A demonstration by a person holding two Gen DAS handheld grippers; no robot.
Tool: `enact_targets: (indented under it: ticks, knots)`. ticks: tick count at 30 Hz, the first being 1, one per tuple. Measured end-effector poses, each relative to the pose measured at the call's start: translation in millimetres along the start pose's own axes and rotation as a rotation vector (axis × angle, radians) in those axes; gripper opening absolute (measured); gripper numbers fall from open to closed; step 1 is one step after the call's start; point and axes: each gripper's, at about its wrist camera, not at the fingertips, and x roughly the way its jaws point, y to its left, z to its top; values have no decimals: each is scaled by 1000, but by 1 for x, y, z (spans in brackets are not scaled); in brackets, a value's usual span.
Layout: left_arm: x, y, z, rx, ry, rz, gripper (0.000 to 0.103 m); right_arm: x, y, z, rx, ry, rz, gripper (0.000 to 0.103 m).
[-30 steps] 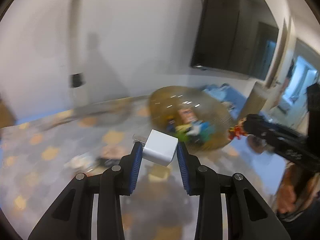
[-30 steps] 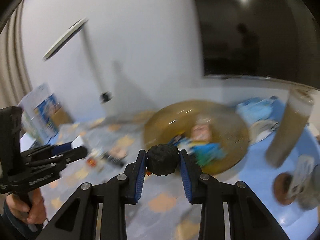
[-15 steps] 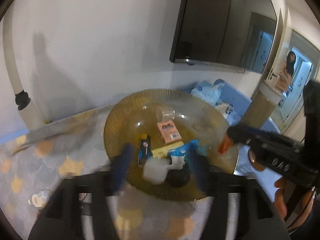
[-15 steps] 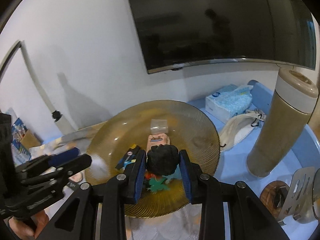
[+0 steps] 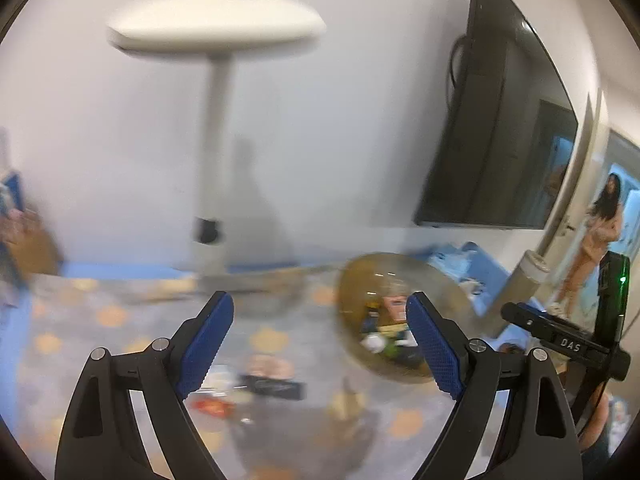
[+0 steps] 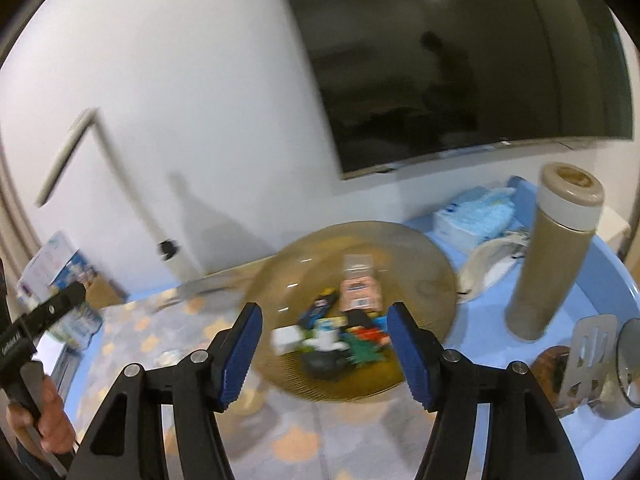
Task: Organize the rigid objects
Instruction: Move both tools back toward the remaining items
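Note:
An amber glass plate (image 6: pixel 432 256) holds several small rigid objects: a white cube (image 6: pixel 286 336), a black lump (image 6: pixel 324 364), a pink box (image 6: pixel 358 294), a green toy (image 6: pixel 364 354). My right gripper (image 6: pixel 324 356) is open and empty just above the plate's near side. My left gripper (image 5: pixel 320 344) is open and empty, left of the plate (image 5: pixel 360 276). More small items lie on the patterned mat in the left wrist view: a black bar (image 5: pixel 274 388) and a red piece (image 5: pixel 210 406).
A tall tan flask (image 6: pixel 556 256) stands right of the plate, with a tissue pack (image 6: pixel 476 216), a white cloth and a metal spatula (image 6: pixel 588 352) nearby. A white lamp (image 5: pixel 216 36) stands at the wall. A dark TV hangs behind.
Both grippers opened. The white cube left my left gripper and the black lump left my right gripper; both now lie on the plate. My left gripper swung away to the left.

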Motion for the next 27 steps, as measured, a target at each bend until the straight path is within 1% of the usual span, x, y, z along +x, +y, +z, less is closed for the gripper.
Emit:
enact_targets:
  ticks: [3, 4, 5, 6, 8, 10, 12, 15, 18, 19, 21, 24, 26, 27]
  knots:
    - [-39, 20, -1, 3, -45, 66, 88, -9, 29, -9, -47, -3, 25, 66]
    - [-49, 27, -4, -5, -59, 83, 89, -10, 39, -15, -57, 2, 46, 70]
    - [-58, 34, -8, -14, -68, 99, 94, -9, 47, -20, -62, 8, 63, 75]
    - [-66, 43, -16, -24, -74, 125, 99, -8, 54, -26, -65, 16, 77, 77]
    - [-71, 57, -33, -33, -68, 179, 99, -3, 70, -43, -81, 39, 98, 78]
    - [-67, 69, -49, -41, -43, 233, 99, 7, 85, -62, -104, 78, 109, 78]
    - [-54, 86, -75, -67, 17, 273, 99, 21, 99, -83, -133, 124, 105, 78]
    - [-32, 105, -110, -130, 96, 285, 99, 47, 110, -112, -162, 192, 92, 78]
    - [-6, 115, -143, -170, 165, 286, 99, 73, 109, -138, -172, 255, 86, 78]
    - [2, 116, -151, -164, 186, 284, 99, 82, 106, -146, -169, 272, 77, 78]
    - [13, 113, -163, -125, 210, 305, 99, 92, 102, -154, -163, 293, 69, 78]
    - [19, 107, -170, -68, 203, 346, 99, 99, 97, -161, -151, 313, 52, 78]
    - [22, 108, -175, -66, 206, 354, 99, 99, 95, -160, -150, 309, 57, 78]
    - [26, 108, -177, -64, 227, 368, 99, 100, 95, -160, -154, 308, 55, 78]
